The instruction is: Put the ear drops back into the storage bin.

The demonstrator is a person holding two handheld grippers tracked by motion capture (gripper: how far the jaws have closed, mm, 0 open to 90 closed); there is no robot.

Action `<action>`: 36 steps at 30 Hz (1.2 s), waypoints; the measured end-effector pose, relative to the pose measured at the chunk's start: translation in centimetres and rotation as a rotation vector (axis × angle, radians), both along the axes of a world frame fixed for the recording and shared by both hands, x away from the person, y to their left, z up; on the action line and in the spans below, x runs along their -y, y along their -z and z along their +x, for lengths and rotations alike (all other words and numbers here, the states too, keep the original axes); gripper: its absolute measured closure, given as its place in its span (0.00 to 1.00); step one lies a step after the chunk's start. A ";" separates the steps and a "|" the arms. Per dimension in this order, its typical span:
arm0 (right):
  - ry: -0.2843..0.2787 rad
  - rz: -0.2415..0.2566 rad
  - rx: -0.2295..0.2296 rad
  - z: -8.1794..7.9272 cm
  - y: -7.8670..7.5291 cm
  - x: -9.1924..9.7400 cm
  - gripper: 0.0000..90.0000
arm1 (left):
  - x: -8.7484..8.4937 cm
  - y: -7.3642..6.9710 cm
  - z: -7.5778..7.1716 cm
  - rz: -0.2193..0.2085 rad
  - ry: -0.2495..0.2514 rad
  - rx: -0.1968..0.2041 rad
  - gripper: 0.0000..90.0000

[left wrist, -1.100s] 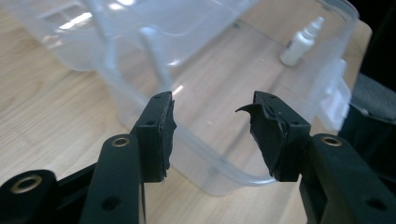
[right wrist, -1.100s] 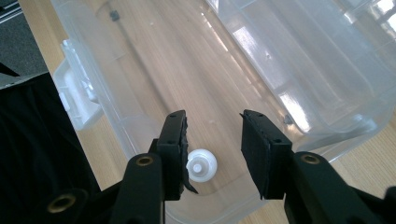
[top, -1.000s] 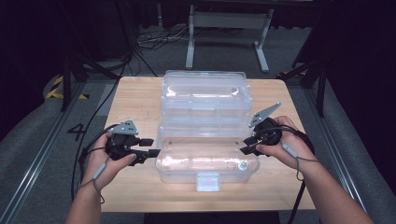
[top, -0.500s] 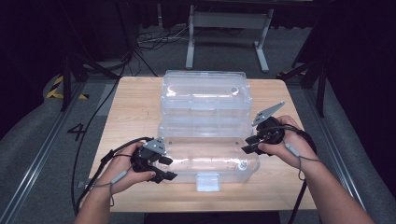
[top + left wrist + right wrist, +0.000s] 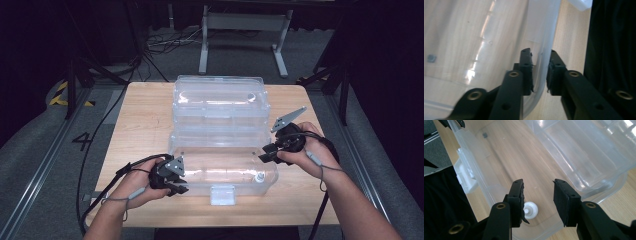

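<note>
Left claw [image 5: 176, 189] grips the clear box's [image 5: 225, 167] near-left rim; right claw [image 5: 266, 154] hovers at its right end.

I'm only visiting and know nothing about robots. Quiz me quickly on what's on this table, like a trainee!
1. What stands between the left gripper's jaws?
2. True or false: the clear box is closed.
3. The small white knob lies: A) inside the box, B) on the floor, C) on the bare table.
Key: 1. The box's front wall; the jaws have just been closing on it. 2. False: its lid lies open behind. 3. A.
</note>
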State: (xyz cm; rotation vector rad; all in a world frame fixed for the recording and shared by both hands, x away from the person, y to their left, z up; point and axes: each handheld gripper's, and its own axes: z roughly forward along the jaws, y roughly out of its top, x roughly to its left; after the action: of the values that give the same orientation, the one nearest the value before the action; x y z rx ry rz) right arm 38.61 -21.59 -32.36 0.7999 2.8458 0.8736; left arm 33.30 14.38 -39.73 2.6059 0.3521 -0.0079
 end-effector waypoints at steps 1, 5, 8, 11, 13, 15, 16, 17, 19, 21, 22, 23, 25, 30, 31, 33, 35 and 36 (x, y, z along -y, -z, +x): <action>0.001 0.006 0.001 0.1 -0.1 0.0 0.68 | 0.0 0.0 0.0 -0.001 0.001 0.001 0.88; 0.004 0.028 0.000 0.8 -0.7 -0.1 0.67 | 0.0 0.0 0.0 -0.006 -0.004 -0.001 0.88; 0.000 0.040 0.000 1.4 -1.2 -0.2 0.67 | -0.3 0.3 0.2 -0.051 -0.020 -0.030 0.87; 0.003 0.046 0.003 1.7 -1.5 -0.2 0.66 | -0.6 0.5 0.4 -0.079 -0.024 -0.053 0.87; 0.001 0.056 0.011 2.2 -2.0 -0.4 0.66 | -0.6 0.5 0.3 -0.082 -0.029 -0.050 0.87; -0.001 0.057 0.013 2.3 -2.2 -0.5 0.66 | -0.5 0.5 0.3 -0.082 -0.030 -0.049 0.87; -0.004 0.062 0.024 2.5 -2.5 -0.7 0.66 | -0.6 0.5 0.3 -0.083 -0.030 -0.051 0.87; -0.008 0.066 0.031 2.7 -2.6 -0.8 0.66 | -0.5 0.5 0.3 -0.084 -0.032 -0.051 0.87; -0.012 0.074 0.039 3.0 -3.1 -1.1 0.66 | -0.5 0.6 0.2 -0.085 -0.037 -0.047 0.87; -0.013 0.076 0.048 3.4 -3.6 -1.5 0.66 | -0.5 0.6 0.2 -0.088 -0.044 -0.046 0.86; -0.015 0.077 0.051 3.6 -3.8 -1.8 0.65 | -0.4 0.7 0.1 -0.092 -0.053 -0.049 0.86; -0.019 0.077 0.055 3.8 -4.0 -2.0 0.65 | -0.4 0.7 0.1 -0.092 -0.053 -0.049 0.86; -0.021 0.085 0.056 4.3 -4.3 -2.4 0.65 | -0.3 1.0 0.1 -0.107 -0.057 -0.051 0.86; -0.021 0.094 0.064 5.2 -4.7 -3.2 0.65 | -0.4 1.0 0.1 -0.119 -0.055 -0.042 0.86; -0.018 0.098 0.065 5.5 -4.9 -3.4 0.65 | -0.4 1.0 0.1 -0.120 -0.056 -0.040 0.86; -0.012 0.103 0.067 6.2 -5.0 -3.7 0.65 | -0.4 1.0 0.0 -0.120 -0.057 -0.040 0.86; -0.003 0.102 0.071 6.6 -5.2 -3.8 0.65 | -0.4 1.1 0.0 -0.120 -0.059 -0.040 0.86; 0.000 0.104 0.072 6.9 -5.3 -3.9 0.65 | -0.4 1.1 0.0 -0.119 -0.064 -0.044 0.86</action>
State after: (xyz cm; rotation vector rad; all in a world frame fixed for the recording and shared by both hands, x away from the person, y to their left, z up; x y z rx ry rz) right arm 45.48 -17.65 -27.11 0.7623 2.7584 1.0353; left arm 33.26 14.76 -40.80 2.4784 0.4373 -0.0624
